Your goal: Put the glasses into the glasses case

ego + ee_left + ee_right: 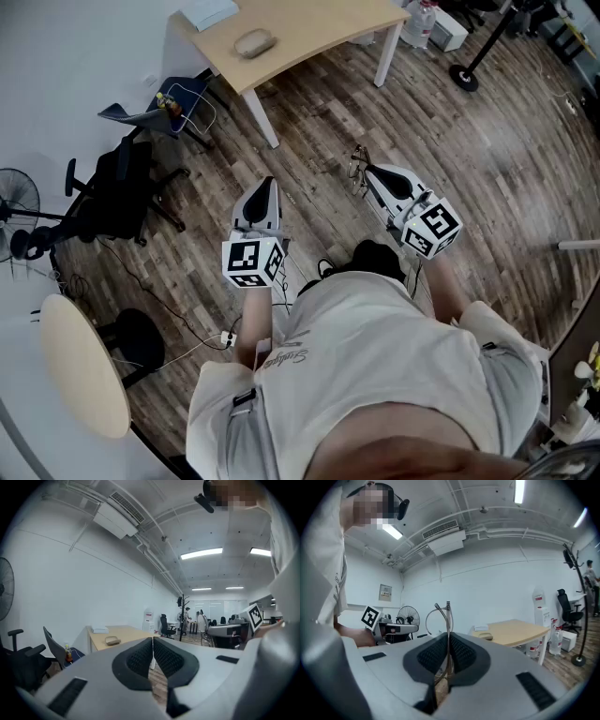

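Observation:
The glasses point(443, 620), thin metal frames, stick up from between the pads of my right gripper point(448, 656), which is shut on them. In the head view they show as a small wire shape point(357, 169) at the tip of the right gripper point(367, 180), held over the wooden floor. My left gripper point(265, 192) is shut with nothing between its pads point(140, 657). The beige glasses case point(253, 42) lies closed on the light wooden table point(309, 28) ahead; it appears small as the case point(112, 641) in the left gripper view and the case point(484, 636) in the right gripper view.
A white booklet point(208, 13) lies on the table's far left. A black office chair point(117, 192), a grey chair point(169, 103) and a fan point(17, 202) stand to the left. A round tabletop point(80, 366) sits near left. A stand base point(463, 77) is beyond the table.

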